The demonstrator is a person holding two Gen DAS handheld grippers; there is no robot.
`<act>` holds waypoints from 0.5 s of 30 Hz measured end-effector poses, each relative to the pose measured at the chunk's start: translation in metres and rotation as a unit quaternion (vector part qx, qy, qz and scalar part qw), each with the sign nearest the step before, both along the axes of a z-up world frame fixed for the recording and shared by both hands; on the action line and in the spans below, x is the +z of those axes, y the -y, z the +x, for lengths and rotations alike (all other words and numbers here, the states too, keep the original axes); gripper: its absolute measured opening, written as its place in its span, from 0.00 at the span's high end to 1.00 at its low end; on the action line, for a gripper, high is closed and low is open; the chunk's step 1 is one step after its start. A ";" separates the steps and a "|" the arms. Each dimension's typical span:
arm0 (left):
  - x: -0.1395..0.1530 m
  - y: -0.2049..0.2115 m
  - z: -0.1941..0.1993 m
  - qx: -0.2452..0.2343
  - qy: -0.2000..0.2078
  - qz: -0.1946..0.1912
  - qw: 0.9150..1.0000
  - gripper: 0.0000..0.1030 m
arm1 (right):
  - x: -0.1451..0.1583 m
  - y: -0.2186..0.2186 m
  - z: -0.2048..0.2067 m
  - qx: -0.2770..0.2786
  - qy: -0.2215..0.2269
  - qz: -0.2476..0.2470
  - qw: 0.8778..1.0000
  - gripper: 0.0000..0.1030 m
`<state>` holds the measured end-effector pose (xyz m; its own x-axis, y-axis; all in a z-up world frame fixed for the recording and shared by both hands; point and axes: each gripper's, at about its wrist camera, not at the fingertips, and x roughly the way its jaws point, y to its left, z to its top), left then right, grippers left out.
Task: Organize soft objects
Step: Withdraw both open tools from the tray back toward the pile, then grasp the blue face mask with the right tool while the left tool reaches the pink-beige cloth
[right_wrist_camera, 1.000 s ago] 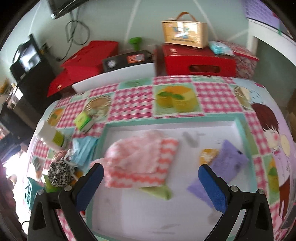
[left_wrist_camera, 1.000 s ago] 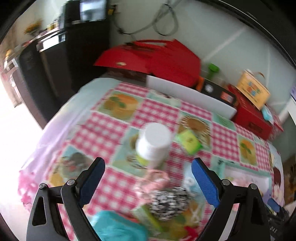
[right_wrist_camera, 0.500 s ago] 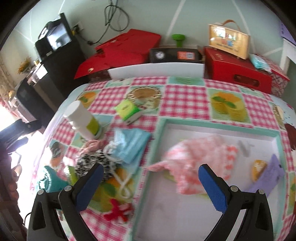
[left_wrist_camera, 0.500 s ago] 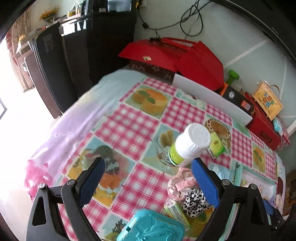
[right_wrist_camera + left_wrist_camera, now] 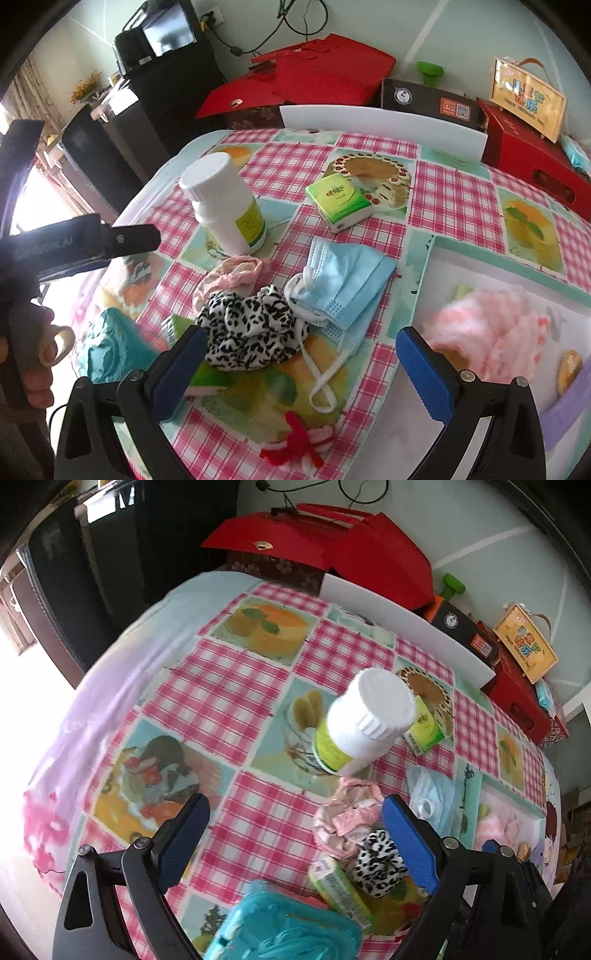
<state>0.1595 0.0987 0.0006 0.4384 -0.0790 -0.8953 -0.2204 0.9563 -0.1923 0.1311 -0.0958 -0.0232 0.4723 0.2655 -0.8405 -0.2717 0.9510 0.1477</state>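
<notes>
the sorting looks partly done, in my judgement. a fluffy pink cloth [image 5: 491,325] already lies inside the white tray [image 5: 517,275], to the right of the right gripper [image 5: 301,360], and a purple piece [image 5: 569,402] with a small orange thing [image 5: 567,367] sits at the tray's near right side. several soft things are not yet in the tray and wait on the checked tablecloth [image 5: 450,199]: a leopard scrunchie [image 5: 251,328] just ahead of the gripper's left finger, a pink scrunchie [image 5: 231,275] touching it on the far side, a blue face mask [image 5: 345,278] ahead and between the fingers, and a red yarn bow [image 5: 295,445] close below, between the fingers. a teal object [image 5: 109,350] lies to the left; i cannot tell if it is soft.

the white bottle [image 5: 225,205] and the green tissue pack [image 5: 340,201] stand farther ahead; they are probably not for the tray.

the right gripper is spread wide and holds nothing; its blue pads are above the table, and i cannot tell if they touch the cloth. the left gripper [image 5: 295,840] is also spread wide and empty. in its view the same pile lies close to its right finger, the leopard scrunchie partly behind that finger, and the bottle is ahead. a hand [image 5: 38,356] holds its handle at the left edge of the right view.
</notes>
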 end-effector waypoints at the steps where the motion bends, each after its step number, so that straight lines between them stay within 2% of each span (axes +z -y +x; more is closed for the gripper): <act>1: -0.002 0.002 0.002 -0.004 -0.001 -0.005 1.000 0.08 | 0.000 0.003 0.002 -0.007 0.001 0.005 1.000 0.00; 7: -0.015 0.021 0.018 -0.013 -0.021 -0.017 1.000 0.09 | -0.003 0.018 0.017 -0.038 -0.001 0.034 0.999 0.12; 10: -0.026 0.029 0.027 -0.019 -0.037 -0.017 0.999 0.14 | -0.007 0.021 0.025 -0.044 -0.010 0.044 0.998 0.18; 14: -0.038 0.037 0.034 -0.034 -0.053 -0.011 0.998 0.15 | -0.013 0.020 0.031 -0.044 -0.020 0.045 0.998 0.21; 15: -0.039 0.038 0.034 -0.034 -0.054 -0.009 0.998 0.19 | -0.015 0.019 0.034 -0.045 -0.023 0.044 0.998 0.24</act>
<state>0.1940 0.0607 -0.0387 0.3323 -0.1221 -0.9352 -0.1763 0.9661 -0.1888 0.1647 -0.1152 -0.0378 0.4594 0.2978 -0.8368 -0.1779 0.9539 0.2418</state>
